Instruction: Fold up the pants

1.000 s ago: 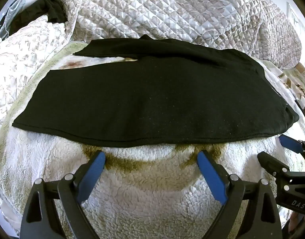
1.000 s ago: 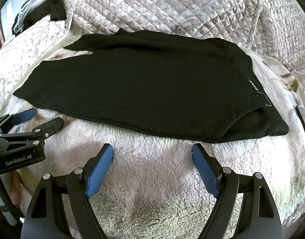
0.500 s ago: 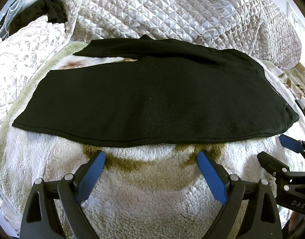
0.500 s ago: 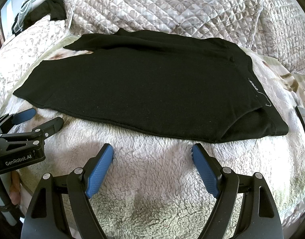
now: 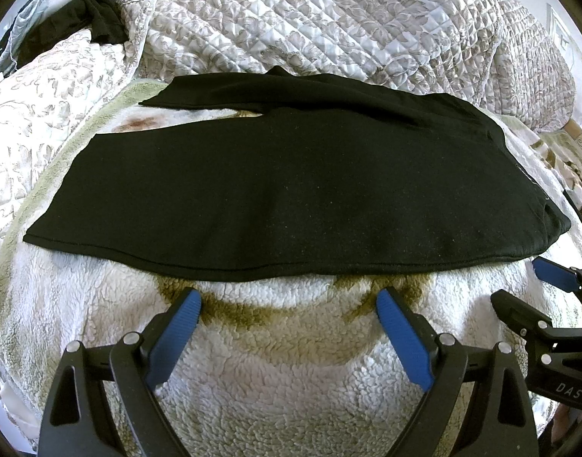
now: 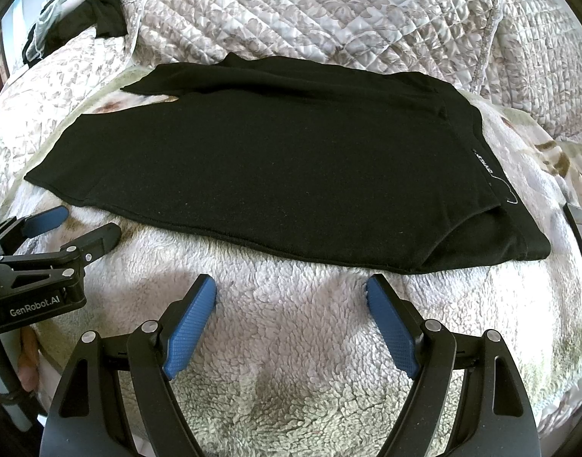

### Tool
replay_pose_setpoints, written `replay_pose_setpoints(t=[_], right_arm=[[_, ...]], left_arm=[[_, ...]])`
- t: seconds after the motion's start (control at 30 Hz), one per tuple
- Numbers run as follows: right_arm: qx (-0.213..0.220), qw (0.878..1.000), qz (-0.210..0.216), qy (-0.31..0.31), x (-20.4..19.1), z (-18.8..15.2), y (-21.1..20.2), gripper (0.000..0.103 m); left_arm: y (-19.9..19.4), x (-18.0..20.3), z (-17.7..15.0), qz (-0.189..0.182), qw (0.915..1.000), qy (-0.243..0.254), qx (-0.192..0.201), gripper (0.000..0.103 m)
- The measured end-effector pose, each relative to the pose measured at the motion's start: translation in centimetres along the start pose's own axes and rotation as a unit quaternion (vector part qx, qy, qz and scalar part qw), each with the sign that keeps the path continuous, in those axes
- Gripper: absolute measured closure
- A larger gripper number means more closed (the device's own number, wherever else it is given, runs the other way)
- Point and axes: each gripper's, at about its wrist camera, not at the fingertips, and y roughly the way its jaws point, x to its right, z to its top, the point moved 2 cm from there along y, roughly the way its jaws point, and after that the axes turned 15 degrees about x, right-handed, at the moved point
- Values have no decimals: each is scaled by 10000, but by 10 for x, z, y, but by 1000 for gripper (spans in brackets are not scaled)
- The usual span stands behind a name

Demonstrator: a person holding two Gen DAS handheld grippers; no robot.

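Black pants (image 5: 283,190) lie flat across a fluffy white fleece blanket (image 5: 291,373), legs to the left, waistband with a white label to the right (image 6: 488,167). They also fill the middle of the right wrist view (image 6: 275,175). My left gripper (image 5: 289,297) is open and empty, just short of the pants' near hem. My right gripper (image 6: 291,285) is open and empty, just short of the near edge by the waist end. The right gripper also shows at the right in the left wrist view (image 5: 526,285), the left gripper at the left in the right wrist view (image 6: 81,221).
A quilted floral bedspread (image 5: 329,23) rises behind the pants. A dark garment (image 5: 96,19) lies bunched at the far left corner. The fleece has a brown-green pattern (image 5: 252,312) near my left fingers.
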Motion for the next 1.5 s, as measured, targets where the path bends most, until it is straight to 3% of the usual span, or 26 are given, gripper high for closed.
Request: replay_pose_setpoints(t=[1.33, 1.5], right_arm=[[-127, 9998, 165, 19, 3, 3, 0, 22], [-55, 9996, 221, 180, 11, 6, -8, 22]], left_arm=[[-2, 1, 1, 83, 9999, 48, -68, 8], [-6, -6, 2, -54, 9999, -156, -24, 9]])
